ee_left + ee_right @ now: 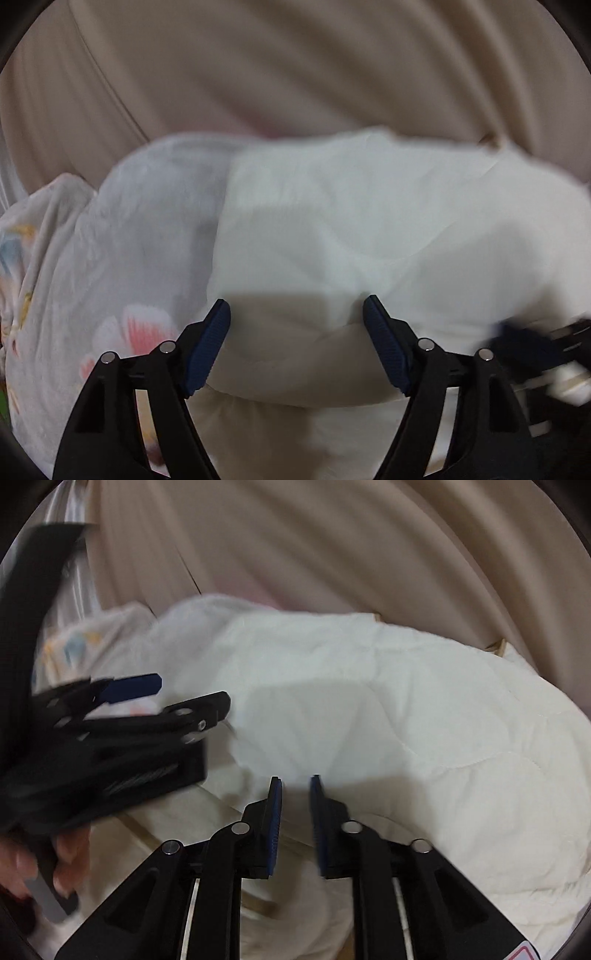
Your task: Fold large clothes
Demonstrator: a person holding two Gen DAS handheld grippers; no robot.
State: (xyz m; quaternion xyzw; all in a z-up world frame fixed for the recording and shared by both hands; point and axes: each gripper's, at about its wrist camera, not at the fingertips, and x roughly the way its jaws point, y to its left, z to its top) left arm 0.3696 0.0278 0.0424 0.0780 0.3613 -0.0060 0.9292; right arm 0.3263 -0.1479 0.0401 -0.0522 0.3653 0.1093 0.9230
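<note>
A white quilted garment [369, 221] lies bunched on a beige surface and fills most of the right wrist view [406, 720]. My left gripper [296, 304] stands open just above its near fold, with nothing between the blue pads. It also shows from the side in the right wrist view [194, 692], over the garment's left end. My right gripper [295, 780] hovers over the near edge of the white cloth. Its jaws are almost together, leaving a narrow gap with no cloth seen in it. In the left wrist view the right gripper is a dark blur [535, 347] at the right edge.
A pale floral cloth [110, 277] lies against the garment's left side. Beige upholstery [295, 74] rises behind everything. A hand [70, 849] grips the left tool's handle at the lower left. Both views are motion-blurred.
</note>
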